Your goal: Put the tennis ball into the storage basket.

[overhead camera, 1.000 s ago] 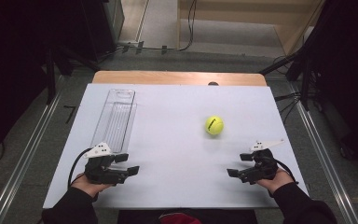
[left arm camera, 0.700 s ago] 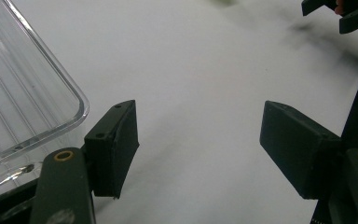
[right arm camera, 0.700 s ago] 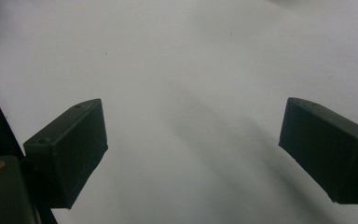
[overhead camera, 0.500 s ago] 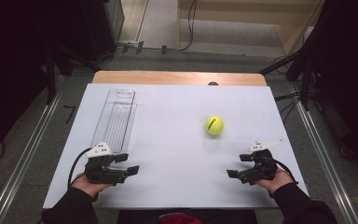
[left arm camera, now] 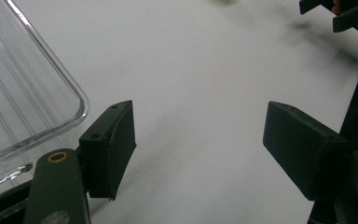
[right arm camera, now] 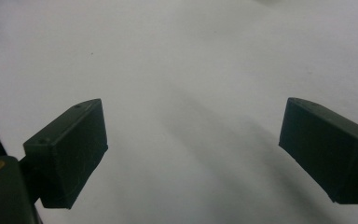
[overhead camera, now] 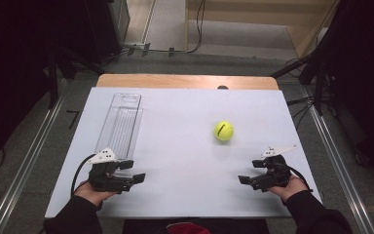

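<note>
Nothing begun yet: left gripper (overhead camera: 139,178) and right gripper (overhead camera: 242,180) both wide and empty near the table's front edge, tennis ball (overhead camera: 223,130) loose on the white table (overhead camera: 185,161), clear tray (overhead camera: 121,124) empty.

Left gripper (overhead camera: 139,178) and right gripper (overhead camera: 243,180) rest low, jaws apart, pointing inward.
</note>
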Available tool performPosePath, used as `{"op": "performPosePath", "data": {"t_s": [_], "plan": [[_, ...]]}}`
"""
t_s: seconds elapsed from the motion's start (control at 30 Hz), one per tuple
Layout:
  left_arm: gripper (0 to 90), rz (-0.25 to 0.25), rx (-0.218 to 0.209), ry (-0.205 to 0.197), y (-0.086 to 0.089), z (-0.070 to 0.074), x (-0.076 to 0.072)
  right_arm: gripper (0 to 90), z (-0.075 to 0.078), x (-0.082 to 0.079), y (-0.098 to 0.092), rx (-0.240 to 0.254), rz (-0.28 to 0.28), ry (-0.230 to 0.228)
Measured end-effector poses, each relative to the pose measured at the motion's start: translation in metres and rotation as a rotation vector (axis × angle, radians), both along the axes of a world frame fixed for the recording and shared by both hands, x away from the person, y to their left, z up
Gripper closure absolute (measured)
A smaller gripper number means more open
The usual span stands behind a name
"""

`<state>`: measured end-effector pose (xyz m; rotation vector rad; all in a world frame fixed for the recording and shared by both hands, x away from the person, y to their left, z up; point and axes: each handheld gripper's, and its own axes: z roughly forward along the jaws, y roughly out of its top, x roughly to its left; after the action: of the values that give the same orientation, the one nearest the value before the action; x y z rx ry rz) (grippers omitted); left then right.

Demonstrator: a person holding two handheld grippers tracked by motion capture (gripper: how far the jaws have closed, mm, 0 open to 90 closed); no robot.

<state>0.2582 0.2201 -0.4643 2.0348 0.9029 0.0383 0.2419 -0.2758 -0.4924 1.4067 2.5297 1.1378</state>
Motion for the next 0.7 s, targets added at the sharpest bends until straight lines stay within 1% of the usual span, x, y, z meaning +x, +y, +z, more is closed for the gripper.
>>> {"op": "performPosePath", "data": {"t_s": [0.03, 0.07, 0.17, 0.33, 0.47, 0.6, 0.7], "plan": [[26.1, -0.001, 0.002, 0.001, 0.000, 0.000, 0.000, 5.7, 0.000, 0.000, -0.001, -0.003, -0.011, -0.002], [26.1, 0.001, 0.001, 0.000, 0.000, 0.000, 0.000, 5.7, 0.001, 0.002, -0.003, -0.010, -0.038, -0.006], [26.1, 0.000, 0.001, 0.001, 0.000, 0.000, 0.000, 5.7, 0.002, 0.004, -0.005, -0.013, -0.058, -0.006], [26.0, -0.001, 0.002, 0.001, 0.000, 0.000, 0.000, 5.7, 0.002, 0.008, -0.004, -0.017, -0.076, 0.004], [26.0, 0.009, -0.001, -0.005, 0.000, 0.001, 0.000, 5.8, 0.003, 0.011, -0.005, -0.015, -0.095, -0.011], [26.1, 0.011, -0.001, -0.005, 0.000, 0.000, 0.000, 5.7, 0.005, 0.015, -0.007, 0.001, -0.113, -0.013], [26.1, 0.006, 0.002, -0.005, 0.000, 0.000, 0.000, 5.7, 0.005, 0.016, -0.007, 0.007, -0.115, -0.013]]}}
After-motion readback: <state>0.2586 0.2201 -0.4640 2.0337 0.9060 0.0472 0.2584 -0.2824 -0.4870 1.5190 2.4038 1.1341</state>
